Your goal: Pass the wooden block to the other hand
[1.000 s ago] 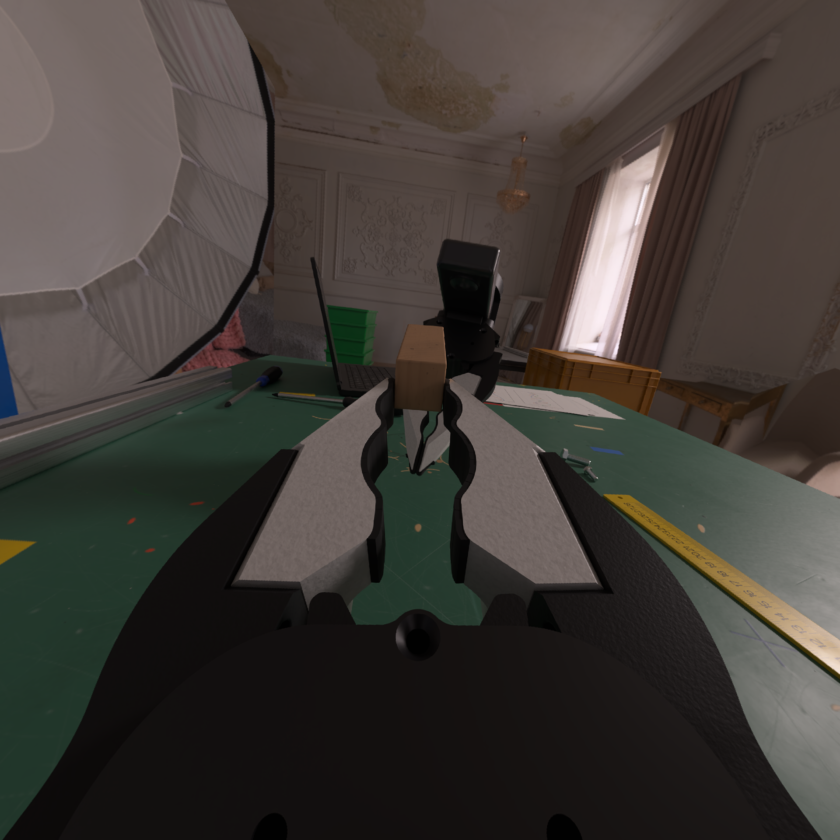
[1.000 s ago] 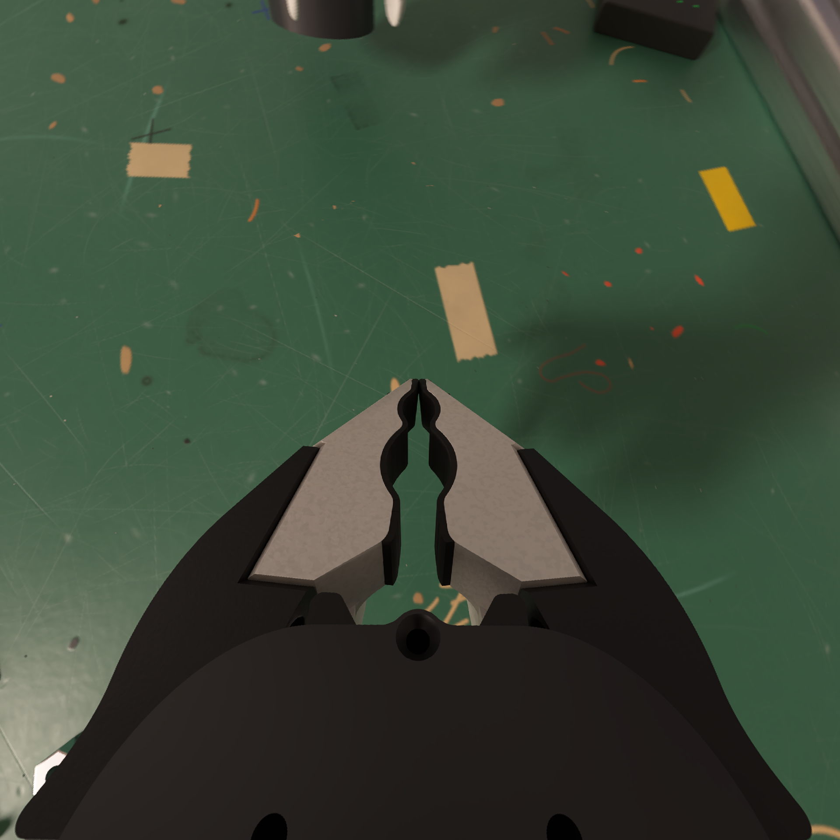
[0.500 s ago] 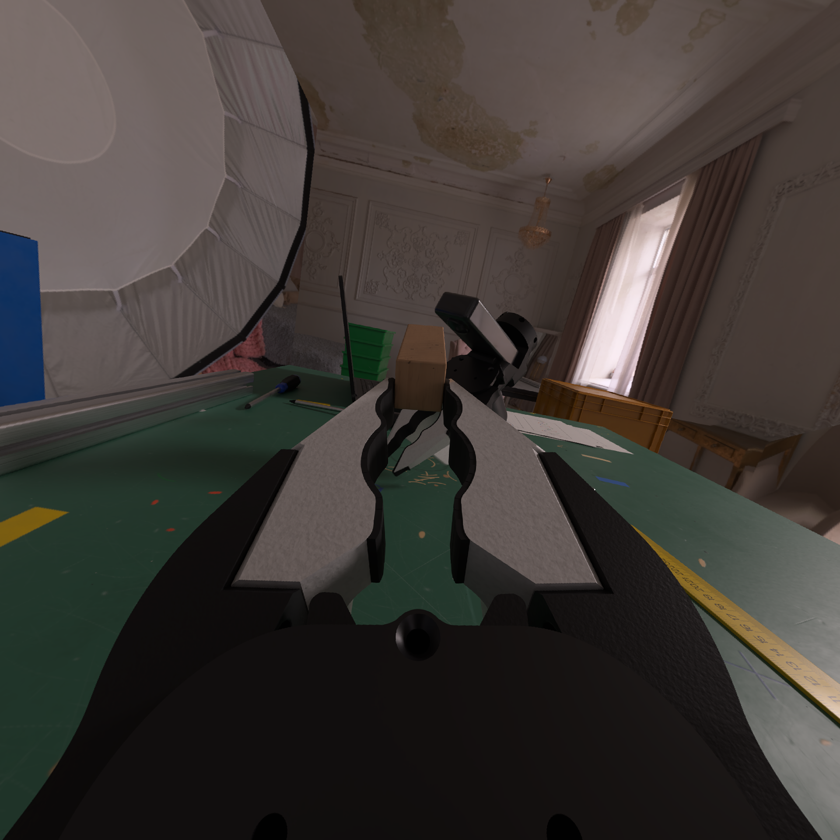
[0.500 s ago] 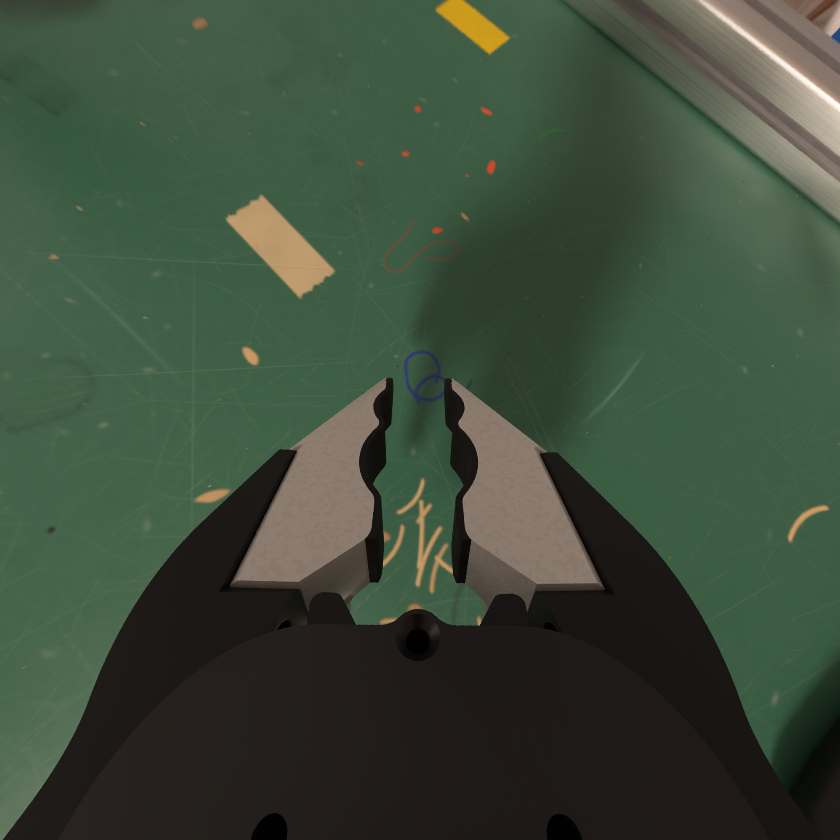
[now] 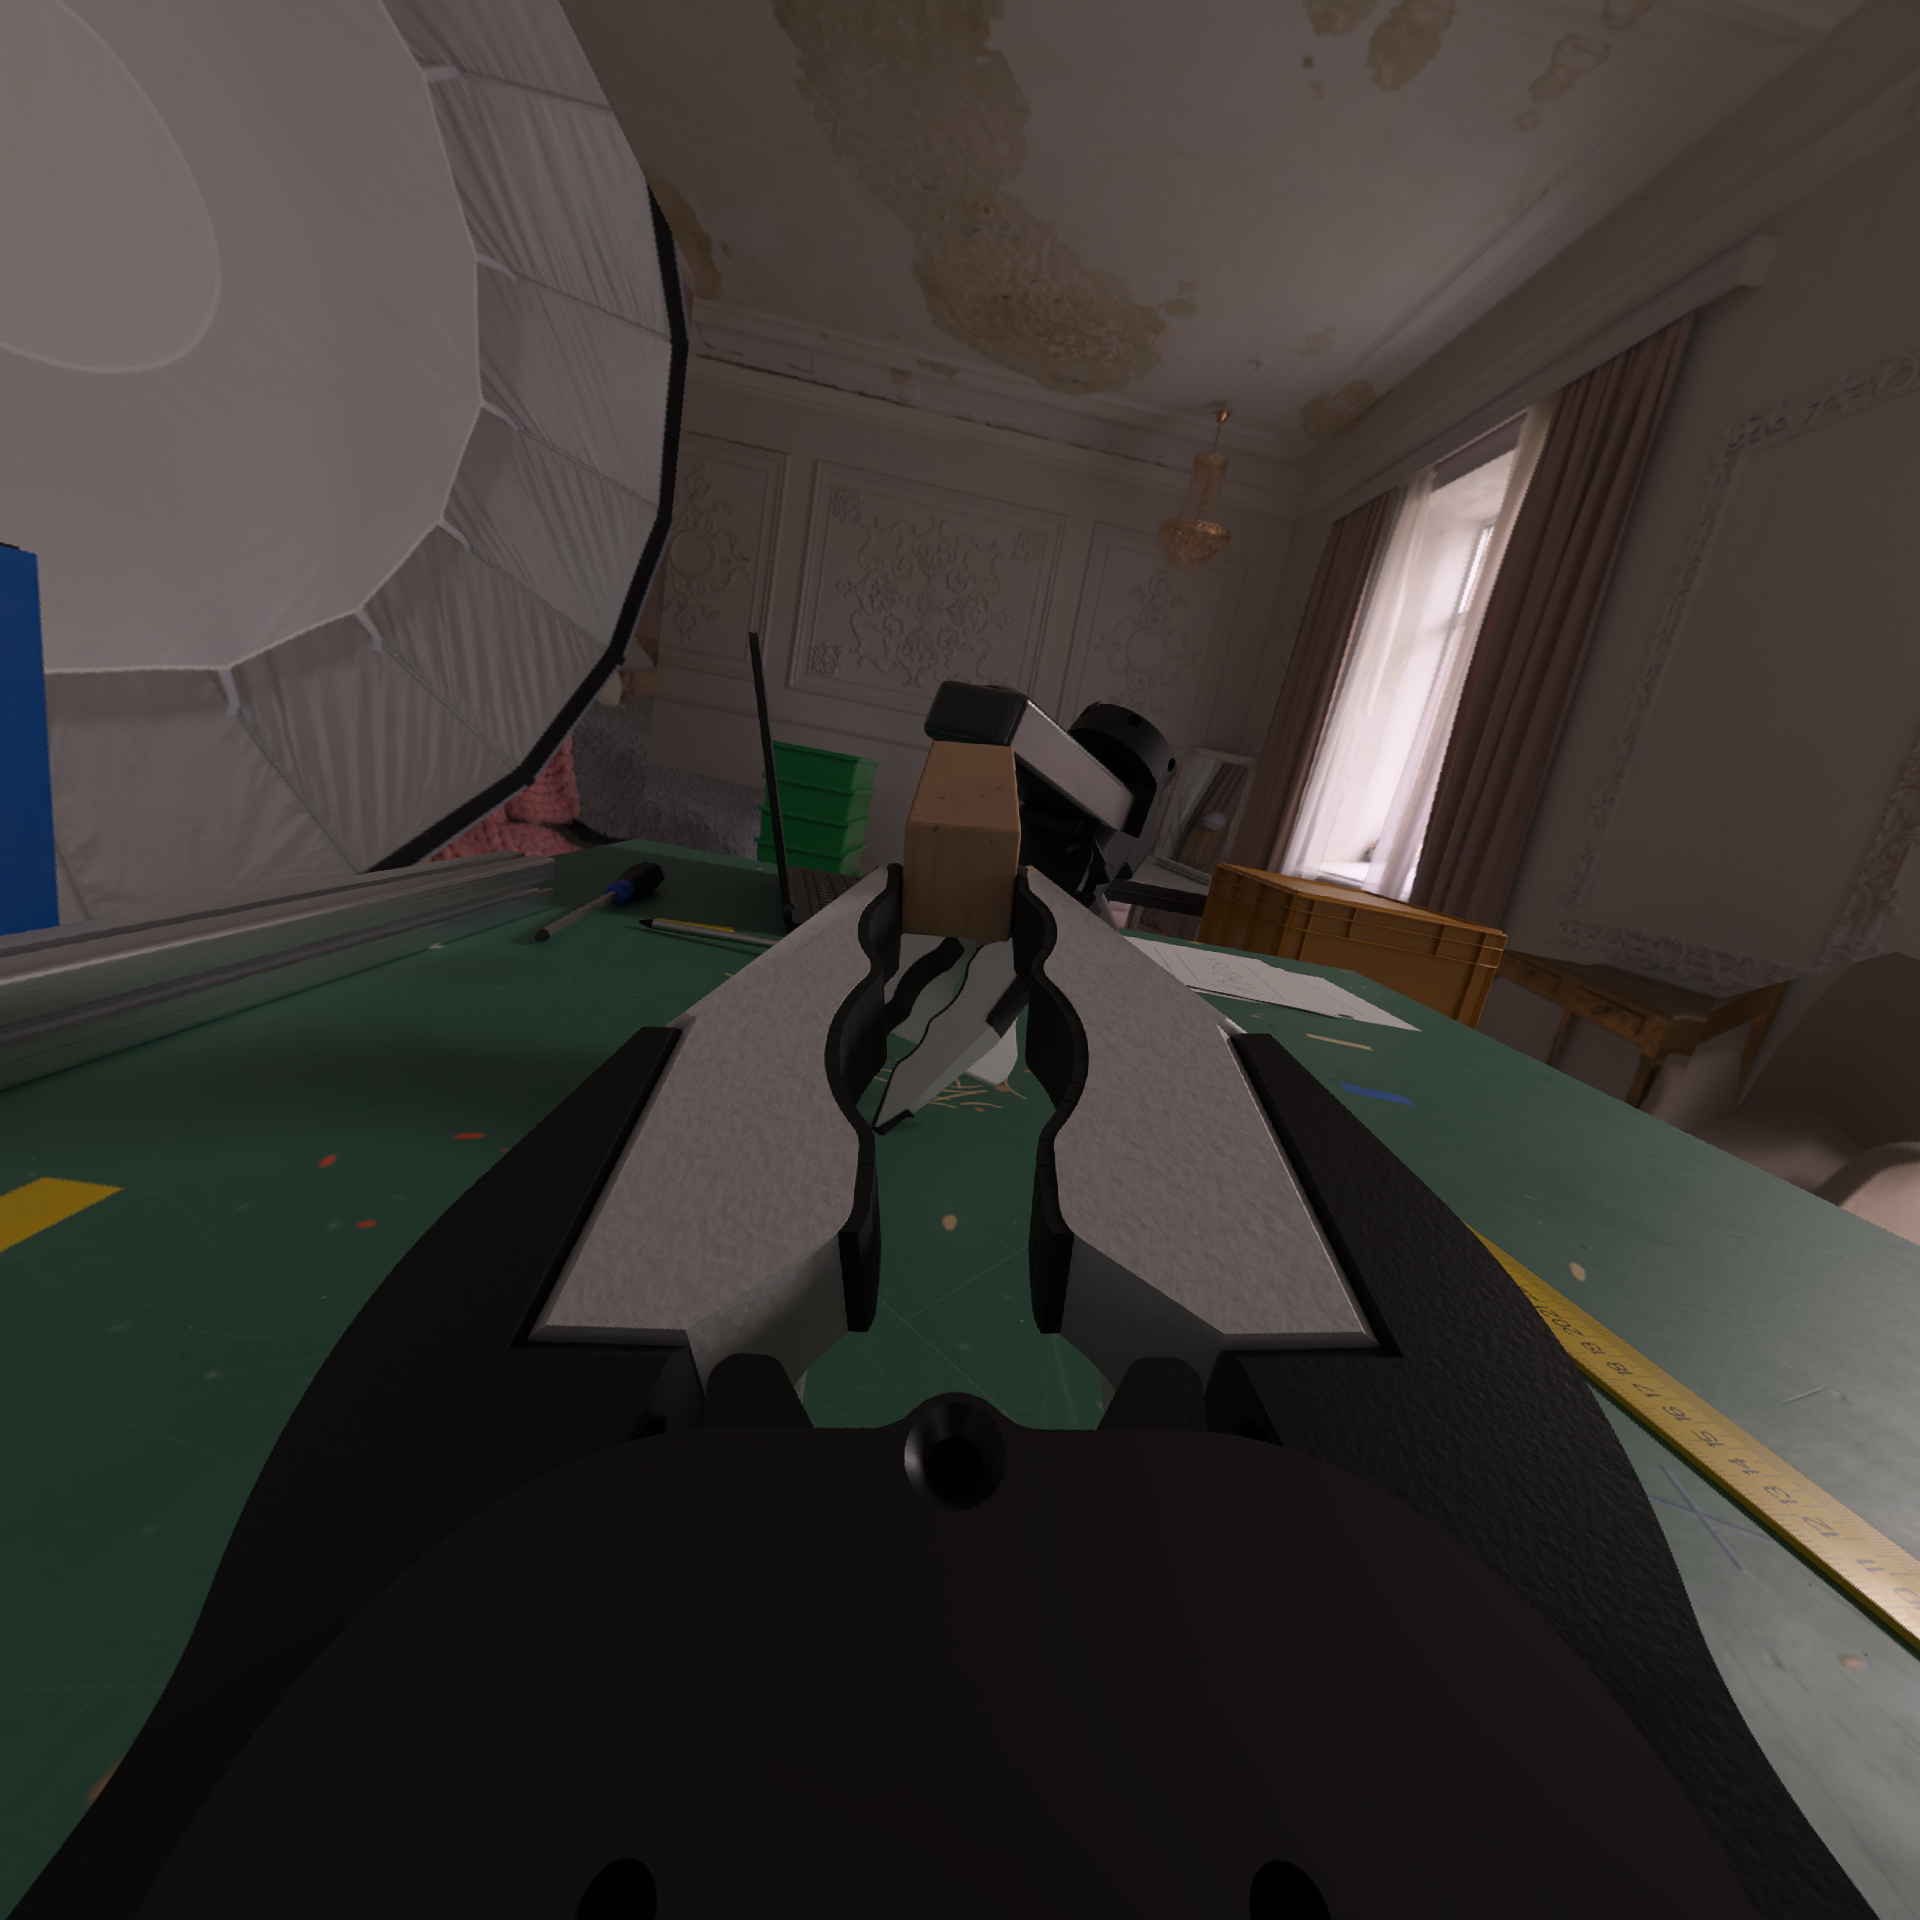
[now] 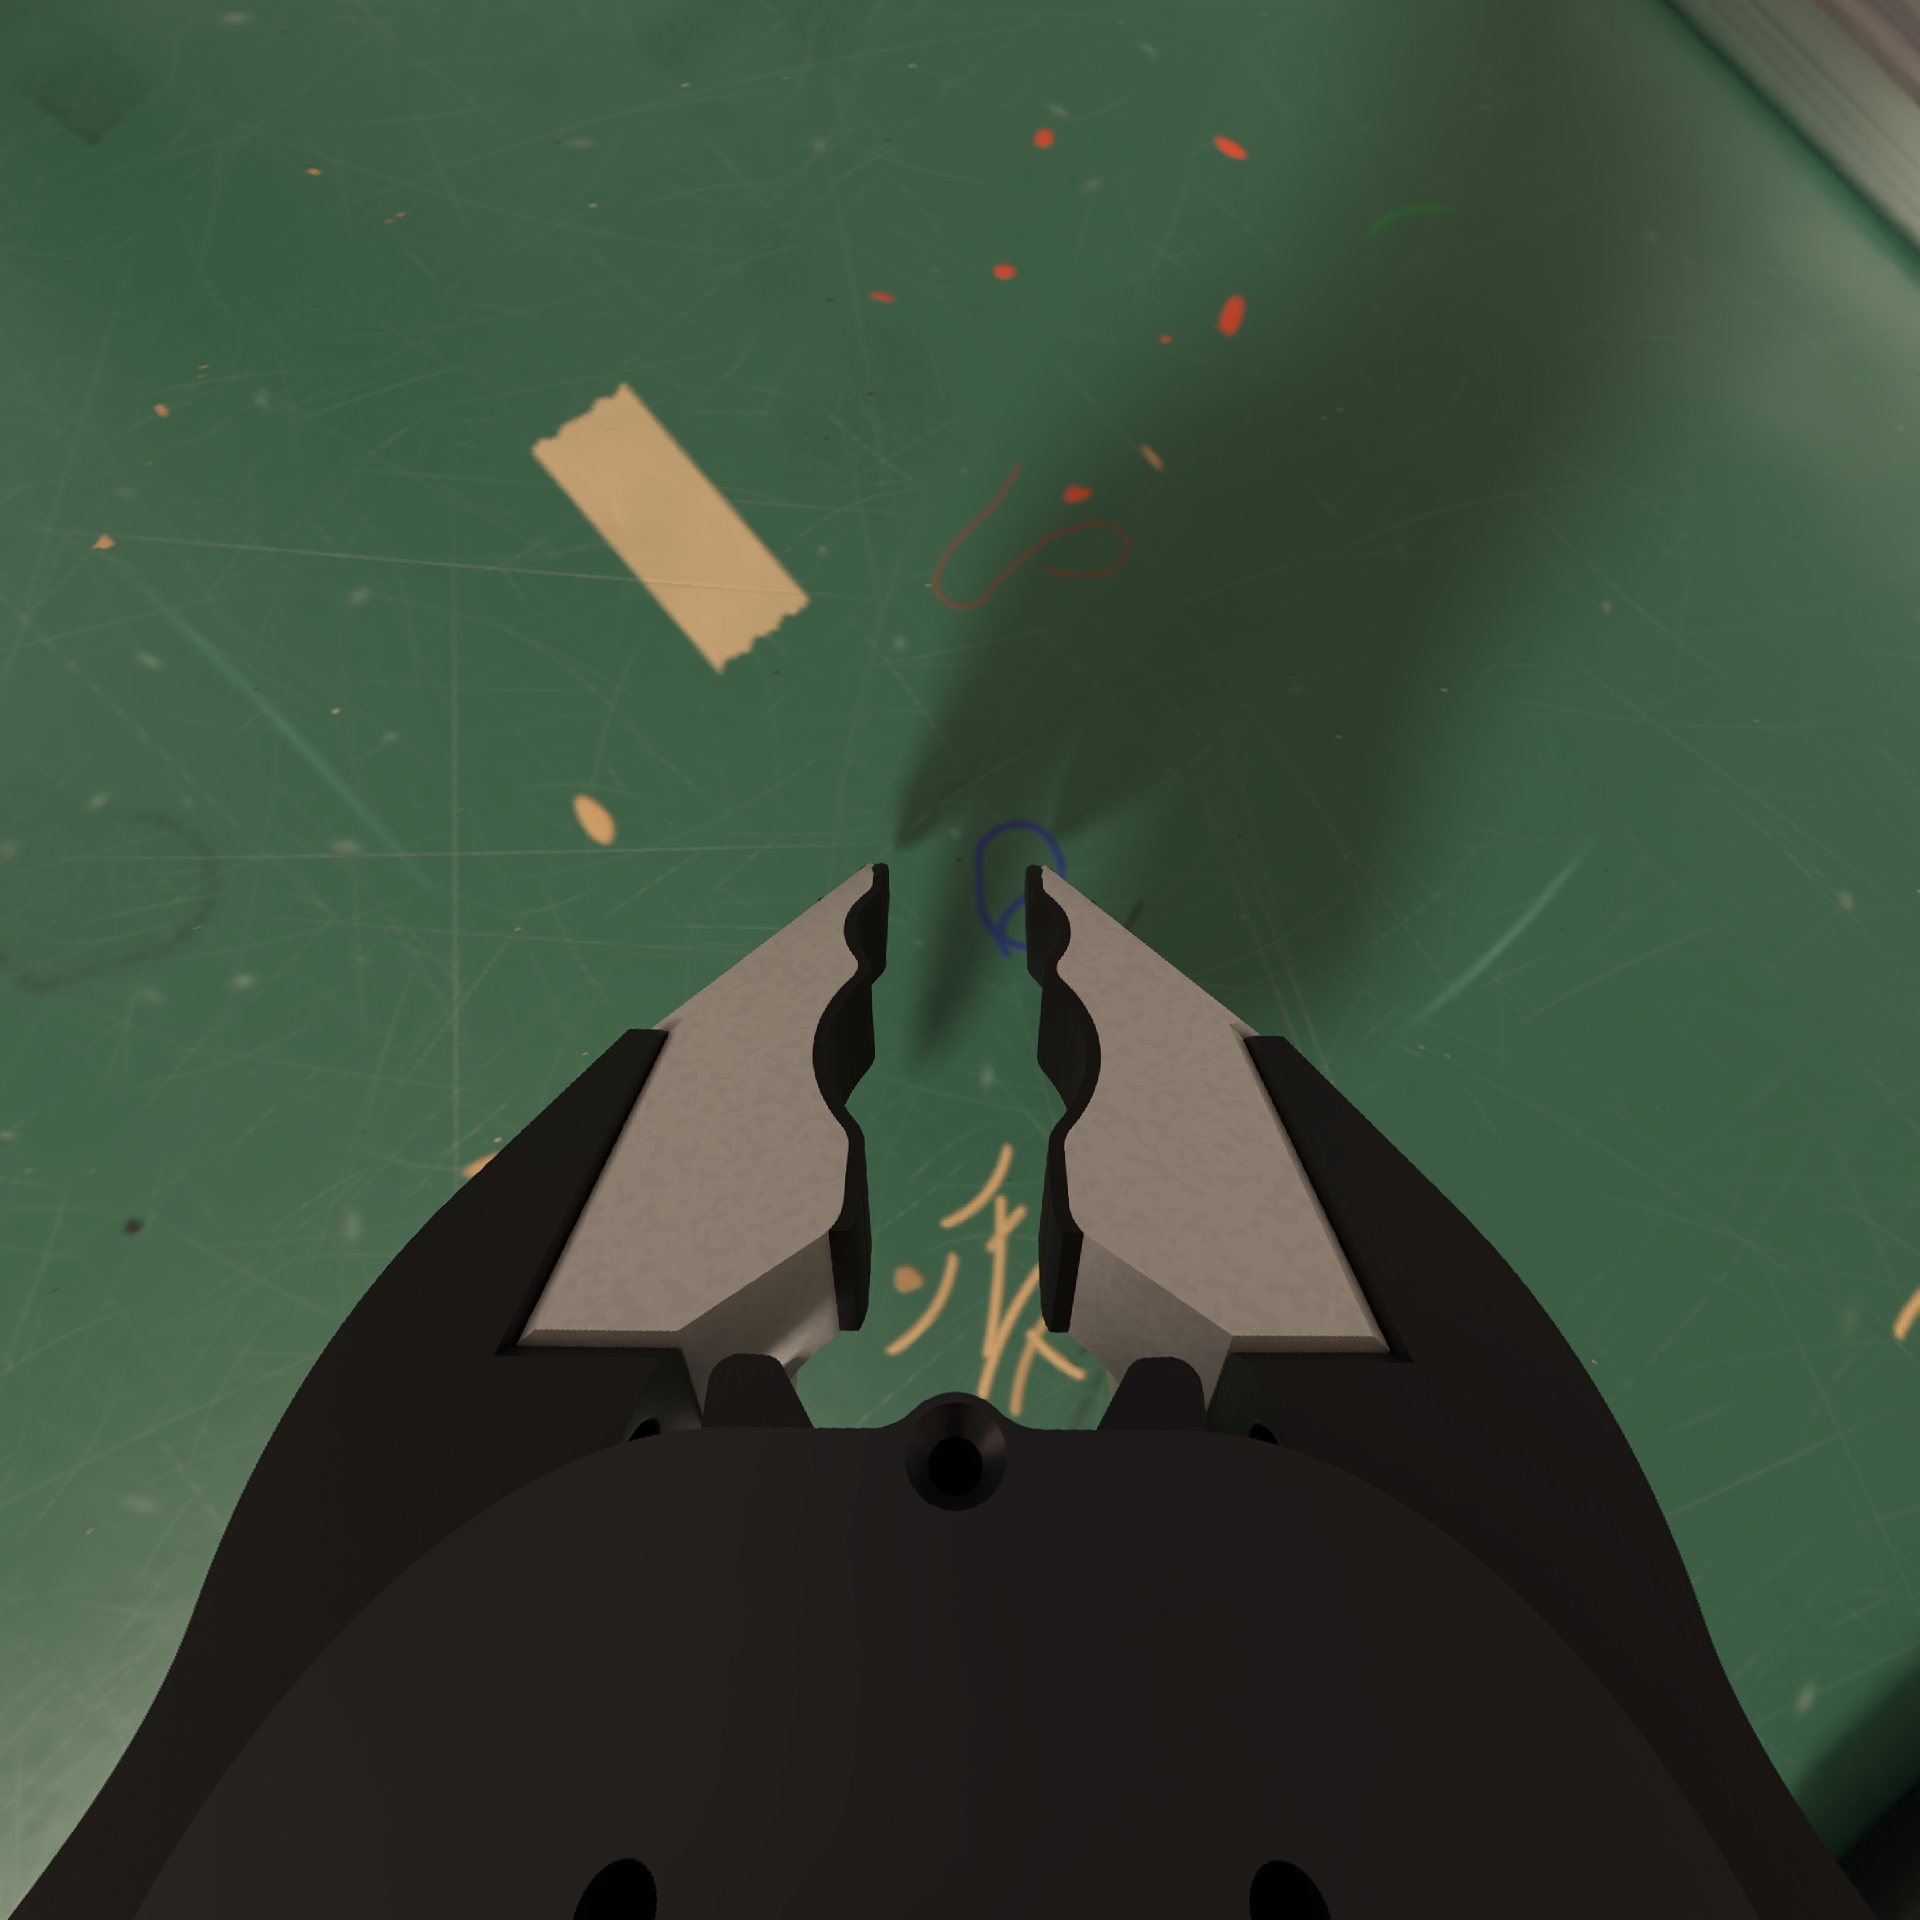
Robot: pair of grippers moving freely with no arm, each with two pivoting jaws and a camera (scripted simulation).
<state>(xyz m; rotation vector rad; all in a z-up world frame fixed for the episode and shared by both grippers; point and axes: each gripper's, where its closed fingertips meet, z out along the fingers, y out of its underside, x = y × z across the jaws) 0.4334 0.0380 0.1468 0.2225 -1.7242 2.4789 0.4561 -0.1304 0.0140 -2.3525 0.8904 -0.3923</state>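
In the left wrist view my left gripper [image 5: 956,899] is shut on the wooden block [image 5: 961,852], a light brown upright block held at the fingertips above the green table [image 5: 312,1091]. Beyond and just below the block the right gripper [image 5: 914,1081] shows, tilted, its fingers pointing down toward the table, its black body behind the block. In the right wrist view my right gripper [image 6: 956,883] is open and empty, looking down on the green table [image 6: 416,935]. The block is not in that view.
A large white softbox [image 5: 260,468] and an aluminium rail [image 5: 208,966] stand at the left. A screwdriver [image 5: 603,899], a laptop [image 5: 790,831], papers [image 5: 1268,982] and a yellow ruler [image 5: 1714,1455] lie on the table. An orange crate [image 5: 1351,935] stands beyond. Tan tape [image 6: 670,525] lies on the table.
My right gripper has opened from shut and tilted over, moving nearer the block. My left gripper has tipped slightly upward, still holding the block.
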